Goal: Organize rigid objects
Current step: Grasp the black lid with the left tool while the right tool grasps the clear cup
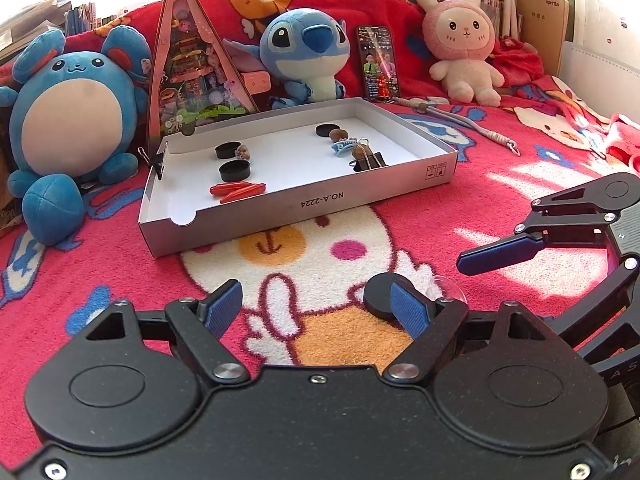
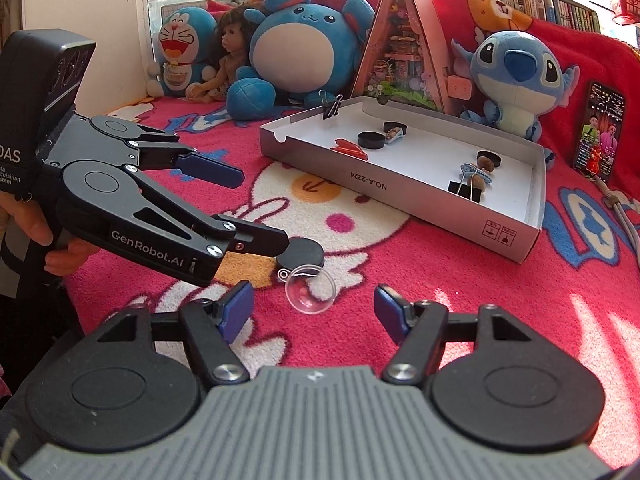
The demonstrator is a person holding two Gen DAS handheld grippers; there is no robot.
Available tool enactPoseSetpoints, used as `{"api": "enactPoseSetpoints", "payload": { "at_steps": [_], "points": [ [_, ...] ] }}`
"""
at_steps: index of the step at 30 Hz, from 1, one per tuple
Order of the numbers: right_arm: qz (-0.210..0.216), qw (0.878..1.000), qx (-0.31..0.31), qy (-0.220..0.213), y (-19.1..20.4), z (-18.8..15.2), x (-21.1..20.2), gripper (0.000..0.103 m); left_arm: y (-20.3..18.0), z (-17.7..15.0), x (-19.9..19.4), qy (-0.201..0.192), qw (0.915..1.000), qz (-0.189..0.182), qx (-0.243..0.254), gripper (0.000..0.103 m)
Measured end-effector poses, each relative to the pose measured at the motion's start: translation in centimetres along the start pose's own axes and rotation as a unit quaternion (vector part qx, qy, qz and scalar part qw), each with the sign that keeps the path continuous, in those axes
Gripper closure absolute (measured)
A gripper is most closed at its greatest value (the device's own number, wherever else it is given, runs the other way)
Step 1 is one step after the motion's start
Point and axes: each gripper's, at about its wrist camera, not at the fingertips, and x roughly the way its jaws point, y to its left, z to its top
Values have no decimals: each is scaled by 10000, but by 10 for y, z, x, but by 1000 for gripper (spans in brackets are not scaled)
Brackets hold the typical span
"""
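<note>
My left gripper [image 1: 316,308] hovers open over the red blanket with nothing between its pads. A black round cap [image 1: 378,296] lies on the blanket right at the tip of its right finger. My right gripper [image 2: 314,312] is open too. A clear plastic half-dome [image 2: 310,290] rests on the blanket just ahead of its fingertips, untouched. The same black cap [image 2: 302,258] sits beyond the dome, against the lower finger of the left gripper [image 2: 248,208]. The white box tray [image 1: 400,192] holds black caps, red pieces, a blue clip, a binder clip and brown nuts.
Plush toys [image 1: 76,120] and a triangular toy box [image 1: 192,64] line the back behind the tray [image 2: 532,200]. A phone [image 1: 378,64] leans on the blanket and a cord [image 1: 472,124] lies to the right. A person's hand [image 2: 28,232] holds the left gripper.
</note>
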Motion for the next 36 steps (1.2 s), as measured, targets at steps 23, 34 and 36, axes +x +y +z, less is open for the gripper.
{"api": "enactPoseSetpoints", "payload": {
  "at_steps": [23,34,36],
  "points": [
    [-38,9989,466,-23,-15,-3,3,53,-7,-7,5,9,9998,-184,77,25],
    [-160,9983,534,-159,-18,-2,-5,69,-12,-5,7,-40,9994,-353,-21,27],
    [-256,9980,538,-187,-19,-1,-8,69,-14,-4,7,-39,9990,-439,-51,28]
  ]
}}
